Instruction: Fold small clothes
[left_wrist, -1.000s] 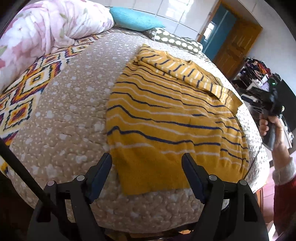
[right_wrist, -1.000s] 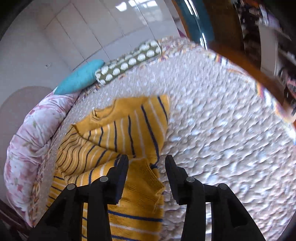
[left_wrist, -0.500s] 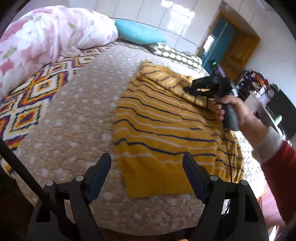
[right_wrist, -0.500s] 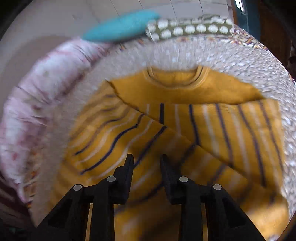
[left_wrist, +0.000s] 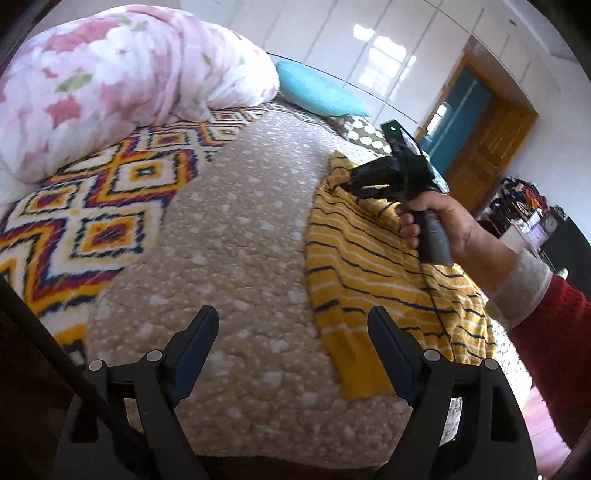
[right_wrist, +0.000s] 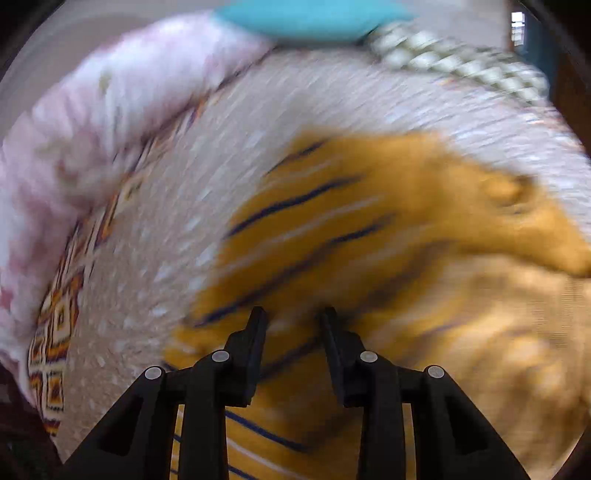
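Observation:
A yellow sweater (left_wrist: 369, 266) with dark blue and white stripes lies on the beige quilted bed (left_wrist: 236, 258), its hem toward me. My left gripper (left_wrist: 293, 332) is open and empty, low over the near bed edge, left of the sweater's hem. My right gripper (left_wrist: 349, 182) hovers over the sweater's far left part, near the shoulder. In the blurred right wrist view the sweater (right_wrist: 351, 229) fills the middle, and the right gripper (right_wrist: 293, 317) stands open with its jaws a little apart, just above the fabric, holding nothing.
A pink floral duvet (left_wrist: 122, 81) and a patterned blanket (left_wrist: 85, 214) lie at the left. A teal pillow (left_wrist: 317, 92) and a dotted pillow (left_wrist: 364, 134) sit at the bed's far end. A wooden door (left_wrist: 484, 155) and cluttered shelves (left_wrist: 524, 206) stand at the right.
My right gripper has swept left across the sweater to its far left shoulder area. My left gripper has shifted left, so the sweater now sits right of it.

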